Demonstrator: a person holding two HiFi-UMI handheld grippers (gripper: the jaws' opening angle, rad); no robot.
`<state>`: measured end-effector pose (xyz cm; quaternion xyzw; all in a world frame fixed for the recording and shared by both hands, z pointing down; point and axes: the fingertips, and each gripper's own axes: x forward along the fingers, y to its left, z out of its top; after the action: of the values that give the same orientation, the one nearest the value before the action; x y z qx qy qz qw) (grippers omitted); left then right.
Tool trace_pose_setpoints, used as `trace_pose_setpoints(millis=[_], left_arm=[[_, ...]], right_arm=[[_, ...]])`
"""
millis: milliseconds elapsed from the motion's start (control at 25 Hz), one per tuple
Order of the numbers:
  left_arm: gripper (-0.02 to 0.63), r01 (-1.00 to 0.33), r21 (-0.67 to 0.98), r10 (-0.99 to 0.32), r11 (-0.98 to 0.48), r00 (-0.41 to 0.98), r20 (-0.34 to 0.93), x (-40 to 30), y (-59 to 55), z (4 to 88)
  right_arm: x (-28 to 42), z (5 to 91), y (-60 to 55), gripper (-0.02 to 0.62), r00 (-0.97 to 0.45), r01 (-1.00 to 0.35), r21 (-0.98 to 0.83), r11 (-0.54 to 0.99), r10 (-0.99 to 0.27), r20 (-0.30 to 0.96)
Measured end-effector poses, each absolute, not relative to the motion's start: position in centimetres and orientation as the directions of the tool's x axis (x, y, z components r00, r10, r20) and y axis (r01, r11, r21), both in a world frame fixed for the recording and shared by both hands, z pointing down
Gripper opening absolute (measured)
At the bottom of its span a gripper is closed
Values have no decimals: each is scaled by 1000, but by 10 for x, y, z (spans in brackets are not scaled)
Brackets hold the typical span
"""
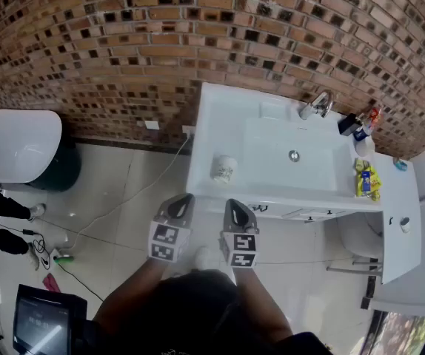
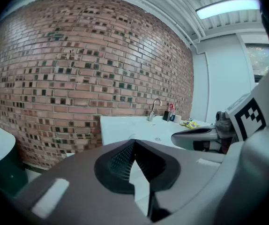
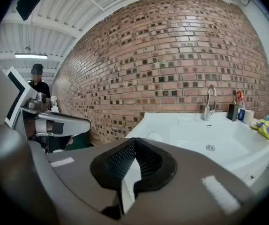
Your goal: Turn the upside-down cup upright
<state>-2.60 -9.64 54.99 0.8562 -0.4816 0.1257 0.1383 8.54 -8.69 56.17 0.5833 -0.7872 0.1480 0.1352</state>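
Bathroom-ish corner: brick wall [image 1: 161,43] with little dark tiles mixed in, glossy pale floor [image 1: 116,198], white ribbed ceiling with a strip light [image 2: 226,7].

Both claws are pinched together with nothing in them. In each gripper's own view the ribbed pads [image 2: 120,161] meet right at the tip. The left gripper [image 1: 185,198] and right gripper [image 1: 231,204] hang side by side over the floor, noses tipped a bit down. They point at the front edge of the white sink counter [image 1: 205,124], and neither touches it.

The cup [image 1: 223,169] sits on the flat left ledge of that counter, just beside the basin [image 1: 272,154] and near the front edge. It's ahead of the two claws, roughly between them, and apart from both. It looks bottom-up to me, but it's pretty small in every view.

Further out on the counter:
- The drain [image 1: 294,155] is in the middle of the basin.
- A chrome faucet [image 1: 316,104] stands on the back rim.
- A few bottles [image 1: 353,124] are bunched in the back right corner.
- A yellow packet [image 1: 366,180] lies on the right ledge.

Off to the left, a white-lidded dark green bin [image 1: 20,146] stands against the wall. Cables [image 1: 42,246] trail over the floor, and a monitor [image 1: 42,322] is in the bottom corner. A person [image 3: 40,86] in dark clothes stands way back in the right gripper view.
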Motion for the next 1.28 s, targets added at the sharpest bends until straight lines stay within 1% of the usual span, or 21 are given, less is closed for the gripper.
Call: trace_pose_setpoints(millis=[160, 440, 680, 1000, 1280], left_arm=[[-6, -863, 104, -791, -494, 496, 359, -17, -108, 556], [-6, -877, 88, -801, -472, 469, 372, -7, -125, 552], [-6, -870, 62, -804, -489, 478, 355, 8, -133, 541], [-6, -866, 61, -795, -496, 481, 368, 14, -136, 546], [-6, -861, 66, -793, -504, 491, 361, 17, -151, 545]], right_arm=[[90, 568, -101, 12, -299, -952, -58, 301, -871, 389], [95, 569, -122, 14, -335, -941, -93, 326, -855, 395], [102, 564, -132, 12, -344, -938, -104, 330, -858, 382], [112, 572, -138, 14, -339, -940, -113, 321, -853, 398], [121, 571, -152, 14, -297, -954, -89, 286, -871, 391]])
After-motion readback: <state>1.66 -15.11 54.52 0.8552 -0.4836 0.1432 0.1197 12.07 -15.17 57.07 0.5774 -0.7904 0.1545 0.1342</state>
